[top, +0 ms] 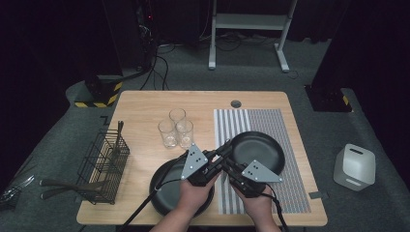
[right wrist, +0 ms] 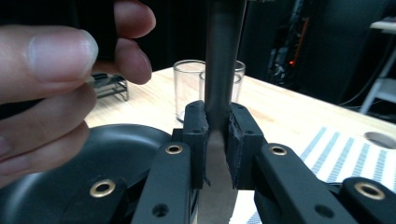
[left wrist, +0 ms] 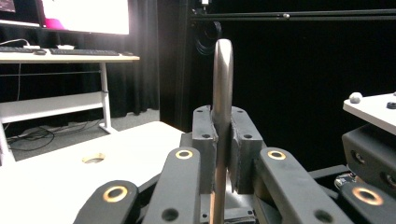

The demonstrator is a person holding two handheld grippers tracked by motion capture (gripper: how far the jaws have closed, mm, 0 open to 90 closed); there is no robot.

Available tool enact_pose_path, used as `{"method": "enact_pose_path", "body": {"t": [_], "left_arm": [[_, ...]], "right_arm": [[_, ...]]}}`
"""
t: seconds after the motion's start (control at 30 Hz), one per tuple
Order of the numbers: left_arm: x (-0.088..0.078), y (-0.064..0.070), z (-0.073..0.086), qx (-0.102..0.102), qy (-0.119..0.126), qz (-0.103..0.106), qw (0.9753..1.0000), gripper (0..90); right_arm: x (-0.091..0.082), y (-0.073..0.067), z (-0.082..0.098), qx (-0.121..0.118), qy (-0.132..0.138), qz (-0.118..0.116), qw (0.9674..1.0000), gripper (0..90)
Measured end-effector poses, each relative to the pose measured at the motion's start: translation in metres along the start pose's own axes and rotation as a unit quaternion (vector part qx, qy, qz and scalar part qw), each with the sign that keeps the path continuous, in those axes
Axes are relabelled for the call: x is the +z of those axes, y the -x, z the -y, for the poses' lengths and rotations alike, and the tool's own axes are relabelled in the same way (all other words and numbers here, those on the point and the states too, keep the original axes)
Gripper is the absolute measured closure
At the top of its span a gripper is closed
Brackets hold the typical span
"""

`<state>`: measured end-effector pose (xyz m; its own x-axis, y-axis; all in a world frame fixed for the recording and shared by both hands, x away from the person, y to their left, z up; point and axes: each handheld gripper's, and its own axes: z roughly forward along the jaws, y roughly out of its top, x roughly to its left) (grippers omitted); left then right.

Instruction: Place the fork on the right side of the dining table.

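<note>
Near the table's front edge, between two black round plates, both grippers' fingers are clamped on one slim grey metal utensil handle; uneven pulls could likely twist it loose onto the nearby clear glasses.

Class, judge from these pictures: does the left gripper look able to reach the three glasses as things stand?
Probably not to grasp: the way to the glasses is bare table, but the left gripper is shut on a metal utensil, as is the right gripper.
</note>
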<state>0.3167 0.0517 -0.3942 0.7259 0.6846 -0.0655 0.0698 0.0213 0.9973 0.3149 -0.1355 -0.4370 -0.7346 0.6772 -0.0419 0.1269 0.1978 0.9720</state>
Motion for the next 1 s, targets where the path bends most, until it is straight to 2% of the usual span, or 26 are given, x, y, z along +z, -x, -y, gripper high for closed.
{"method": "enact_pose_path", "body": {"t": [0.13,0.3,0.57,1.0], "left_arm": [[-0.001,-0.001,0.002,0.003,-0.015,0.001,0.9999,77.3],[-0.002,-0.003,0.01,-0.006,-0.037,0.003,0.9993,73.4],[-0.003,-0.005,0.015,-0.007,-0.055,-0.001,0.9985,78.4],[-0.001,-0.003,0.018,-0.014,-0.058,0.008,0.9982,82.9]], "right_arm": [[0.001,0.001,0.001,0.0,-0.007,0.0,1.0,79.6],[0.003,0.001,0.004,0.002,-0.011,0.002,0.9999,79.6],[0.005,0.001,0.006,0.002,-0.016,0.001,0.9999,79.6],[0.002,0.001,0.008,0.002,-0.017,0.003,0.9999,79.5]]}}
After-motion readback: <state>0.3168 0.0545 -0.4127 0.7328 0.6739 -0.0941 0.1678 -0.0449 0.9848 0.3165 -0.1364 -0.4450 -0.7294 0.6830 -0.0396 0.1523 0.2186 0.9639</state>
